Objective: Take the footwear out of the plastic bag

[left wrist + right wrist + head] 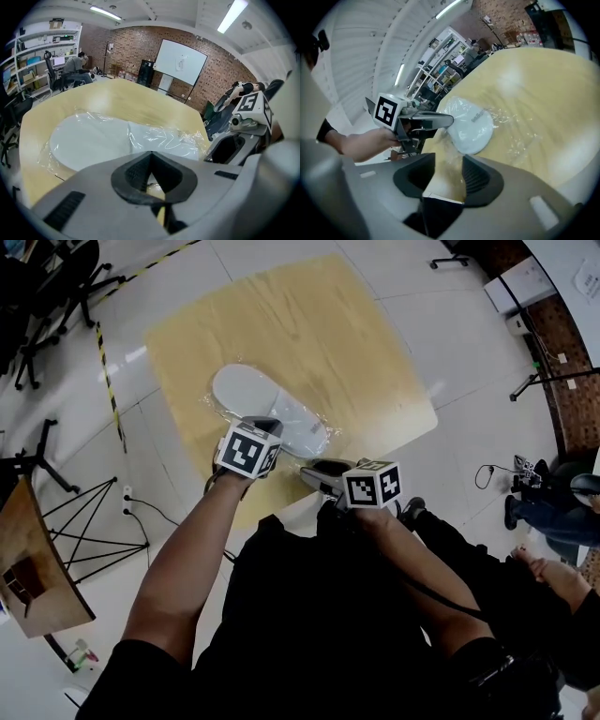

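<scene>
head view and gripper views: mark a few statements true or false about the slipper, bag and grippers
1. The slipper is inside the bag. True.
2. The right gripper is shut on the slipper. False: its jaws stand apart, gripping nothing.
3. The left gripper has its jaws together at the bag's near end. True.
4. The bag lies on the floor. False: it lies on the wooden table.
5. The slipper is black. False: it is white.
</scene>
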Tool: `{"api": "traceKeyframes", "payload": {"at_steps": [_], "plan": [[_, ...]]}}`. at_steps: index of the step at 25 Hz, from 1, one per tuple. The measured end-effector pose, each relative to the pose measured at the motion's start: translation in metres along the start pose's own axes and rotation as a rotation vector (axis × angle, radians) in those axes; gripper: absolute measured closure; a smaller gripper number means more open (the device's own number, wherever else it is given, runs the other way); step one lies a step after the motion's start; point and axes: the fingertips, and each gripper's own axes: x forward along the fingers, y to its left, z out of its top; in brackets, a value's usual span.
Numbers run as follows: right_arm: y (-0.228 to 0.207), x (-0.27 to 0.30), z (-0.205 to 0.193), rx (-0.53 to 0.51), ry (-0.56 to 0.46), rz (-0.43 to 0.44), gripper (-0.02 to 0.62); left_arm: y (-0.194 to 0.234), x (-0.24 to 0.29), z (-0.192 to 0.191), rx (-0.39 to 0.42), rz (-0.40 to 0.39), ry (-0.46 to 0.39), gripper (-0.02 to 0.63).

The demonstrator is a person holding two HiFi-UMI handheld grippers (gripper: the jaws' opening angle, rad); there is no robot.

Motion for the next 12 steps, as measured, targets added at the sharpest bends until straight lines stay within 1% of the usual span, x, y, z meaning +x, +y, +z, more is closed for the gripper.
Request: {"api": "traceKeyframes", "payload": {"at_steps": [1,2,3,7,9,10,11,12], "plan": [[-0.003,0.001,-0.001,-0.014,0.005,-0.040,0.481,0.000,0.000,0.000,-0.002,-0.001,-0.002,0.600],[-0.006,0.001,-0.004,-0.032,0.016,-0.087,0.591,0.001,-0.001,-0.001,-0.005,-0.002,-0.006,0.600],[-0.009,0.000,-0.007,-0.046,0.028,-0.120,0.594,0.002,-0.001,-0.001,-0.012,-0.003,-0.013,0.600],[-0.015,-0.024,-0.021,-0.040,0.063,-0.132,0.594,0.002,-0.002,-0.001,-0.050,-0.001,-0.044,0.600],[-0.028,-0.046,-0.027,-0.053,0.074,-0.176,0.594,0.000,-0.002,0.000,-0.045,0.003,-0.045,0.600],[-0.035,-0.058,-0.024,-0.082,0.059,-0.210,0.594,-0.001,-0.002,0.000,-0.035,0.006,-0.043,0.600],[-0.040,-0.069,-0.015,-0.132,0.030,-0.251,0.594,-0.002,-0.001,0.000,-0.021,0.009,-0.042,0.600],[-0.043,-0.075,0.000,-0.204,-0.002,-0.293,0.589,-0.001,-0.001,-0.002,-0.007,0.015,-0.039,0.600]]}}
